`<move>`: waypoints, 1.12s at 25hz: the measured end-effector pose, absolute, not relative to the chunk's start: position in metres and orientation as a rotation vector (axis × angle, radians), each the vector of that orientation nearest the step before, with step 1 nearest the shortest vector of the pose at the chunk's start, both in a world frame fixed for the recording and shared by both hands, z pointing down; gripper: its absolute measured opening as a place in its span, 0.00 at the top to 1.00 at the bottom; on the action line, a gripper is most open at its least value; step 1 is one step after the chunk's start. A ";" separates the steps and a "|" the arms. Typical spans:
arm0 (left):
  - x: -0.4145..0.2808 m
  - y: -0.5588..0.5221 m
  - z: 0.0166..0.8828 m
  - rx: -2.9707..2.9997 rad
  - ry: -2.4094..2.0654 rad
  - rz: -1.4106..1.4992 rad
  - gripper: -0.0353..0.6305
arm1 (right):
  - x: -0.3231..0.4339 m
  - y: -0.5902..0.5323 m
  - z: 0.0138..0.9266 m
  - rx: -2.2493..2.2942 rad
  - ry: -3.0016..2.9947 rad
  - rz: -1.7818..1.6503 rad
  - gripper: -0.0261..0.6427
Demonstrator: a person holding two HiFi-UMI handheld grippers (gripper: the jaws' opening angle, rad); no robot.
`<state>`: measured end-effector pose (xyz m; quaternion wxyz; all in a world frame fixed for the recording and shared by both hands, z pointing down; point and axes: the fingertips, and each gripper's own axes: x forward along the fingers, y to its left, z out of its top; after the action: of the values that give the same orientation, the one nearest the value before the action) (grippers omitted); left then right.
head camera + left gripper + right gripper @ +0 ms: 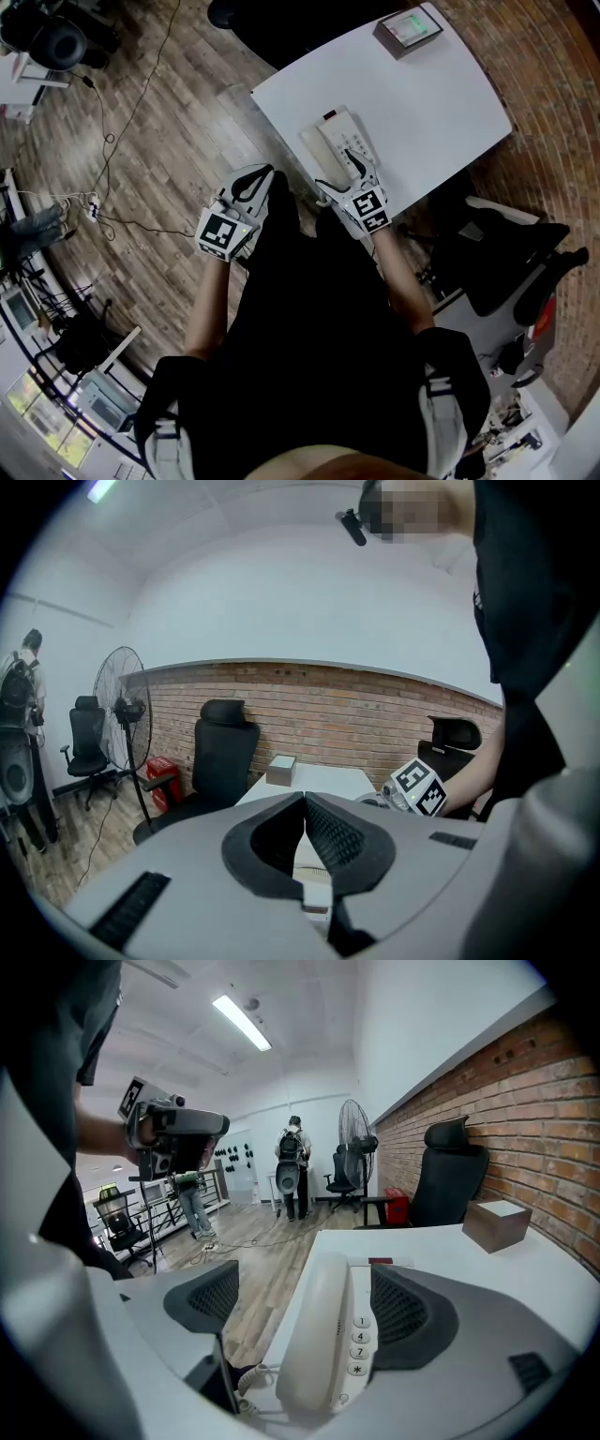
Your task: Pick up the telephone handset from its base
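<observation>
The handset [314, 1335] is being straddled by the wide-open right gripper [302, 1307], whose pads should be centred on its sides before closing, the shut, empty left gripper [305, 803] being held off to the left.

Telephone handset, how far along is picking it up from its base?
Done: the right gripper has its open jaws on either side of the handset, not gripping it. In hand: nothing yet; the handset lies on its base on the white table. The left gripper is shut and empty. Left: close on the handset and lift.
</observation>
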<state>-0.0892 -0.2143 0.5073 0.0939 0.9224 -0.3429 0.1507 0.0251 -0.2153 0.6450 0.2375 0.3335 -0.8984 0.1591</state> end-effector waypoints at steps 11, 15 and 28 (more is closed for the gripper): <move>-0.115 -0.215 0.516 2.699 -1.030 0.487 0.92 | 0.015 -0.223 0.676 0.904 -2.391 0.453 0.32; -0.120 -0.218 0.518 2.693 -1.035 0.510 0.92 | 0.011 -0.229 0.683 0.917 -2.397 0.480 0.33; -0.140 -0.222 0.527 2.655 -1.051 0.526 0.92 | 0.011 -0.227 0.724 0.941 -2.316 0.562 0.33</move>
<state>-0.1397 -0.2217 0.5269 0.1188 0.9080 -0.3593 0.1800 0.0113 -0.2274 0.7241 0.2859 0.3519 -0.8662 0.2101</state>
